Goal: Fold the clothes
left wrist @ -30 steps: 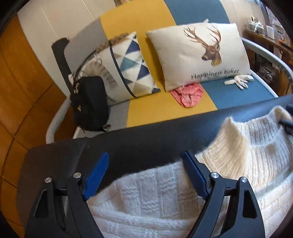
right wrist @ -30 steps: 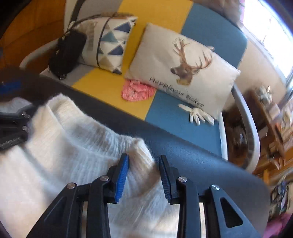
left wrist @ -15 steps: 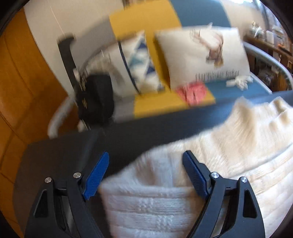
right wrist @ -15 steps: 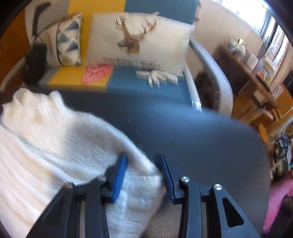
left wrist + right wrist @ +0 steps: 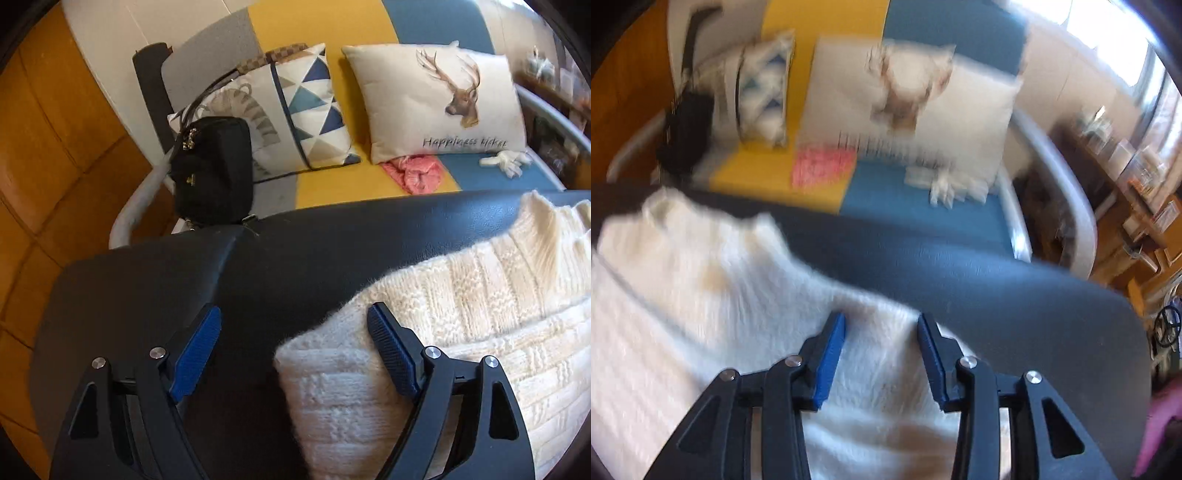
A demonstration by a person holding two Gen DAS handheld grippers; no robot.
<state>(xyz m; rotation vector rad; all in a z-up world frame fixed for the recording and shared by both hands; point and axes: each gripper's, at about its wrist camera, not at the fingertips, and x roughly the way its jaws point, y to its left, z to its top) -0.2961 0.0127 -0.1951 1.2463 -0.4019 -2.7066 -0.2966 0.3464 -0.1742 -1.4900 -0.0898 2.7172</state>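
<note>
From my left wrist cam, my left gripper (image 5: 293,350) is spread wide over the folded corner of the cream sweater (image 5: 461,332); bare black table (image 5: 166,280) runs out to its left edge. The black bag (image 5: 212,170) sits on the sofa (image 5: 343,177) beyond. The right cam's blurry: my right gripper (image 5: 881,354) sits half-narrow, sweater fabric between the pads, probably pinched, near the garment's right edge with open table (image 5: 1034,302) beside it.

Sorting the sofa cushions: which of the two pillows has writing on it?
The deer pillow, the cream one over the sofa's yellow and blue parts: it shows an antlered head with a line of script beneath. The other, the triangle pillow, beside the black bag, has only patterns.
</note>
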